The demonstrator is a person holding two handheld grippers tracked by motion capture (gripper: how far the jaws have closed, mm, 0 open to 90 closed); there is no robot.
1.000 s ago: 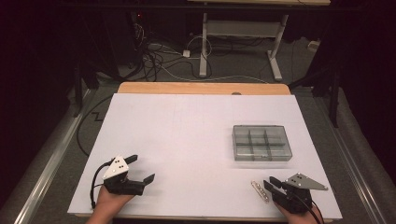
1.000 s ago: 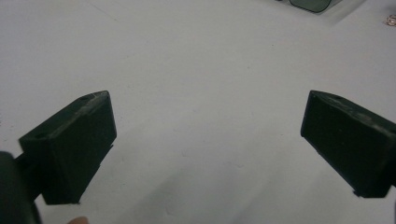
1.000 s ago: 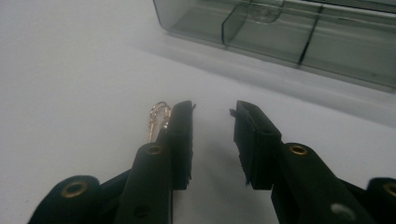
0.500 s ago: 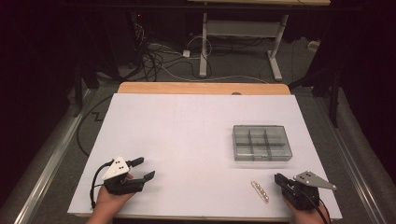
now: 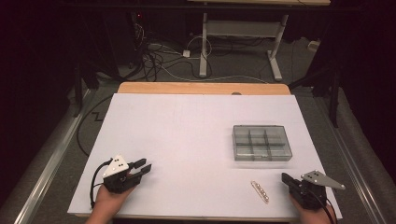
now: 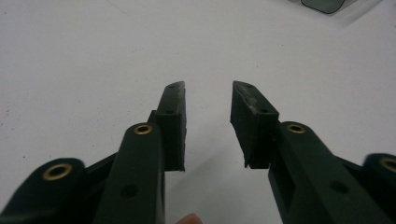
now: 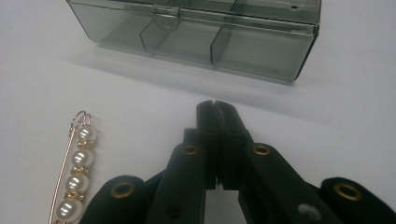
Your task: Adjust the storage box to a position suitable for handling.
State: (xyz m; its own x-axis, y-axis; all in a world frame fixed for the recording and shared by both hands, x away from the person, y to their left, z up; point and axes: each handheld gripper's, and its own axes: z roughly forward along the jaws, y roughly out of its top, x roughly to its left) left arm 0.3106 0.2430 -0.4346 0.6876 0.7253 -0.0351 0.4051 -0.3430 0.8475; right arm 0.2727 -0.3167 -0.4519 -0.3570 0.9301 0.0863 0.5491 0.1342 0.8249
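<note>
1. The white table [image 5: 187, 140] takes up most of the high view, with its near edge at the person's side, so both hands work from there.
2. The smoky clear compartment box [image 5: 261, 143] sits on the right half with its lid closed. It's well within the right hand's reach, and I'd judge it to be the likely home for the small item.
3. The left gripper [image 5: 143, 167] rests low at the near left corner, pointing toward the middle of the table. Its jaws have just been closing but a clear gap remains, with nothing between them. It looks parked out of the way.
4. The right gripper [image 5: 286, 179] sits at the near right edge, aimed at the box. Its jaws are pressed tight together and empty.
5. The pearl pin [image 5: 259, 191] lies flat on the table just left of the right gripper and in front of the box. Nothing touches it, and the closed jaws stand beside it, not over it.
</note>
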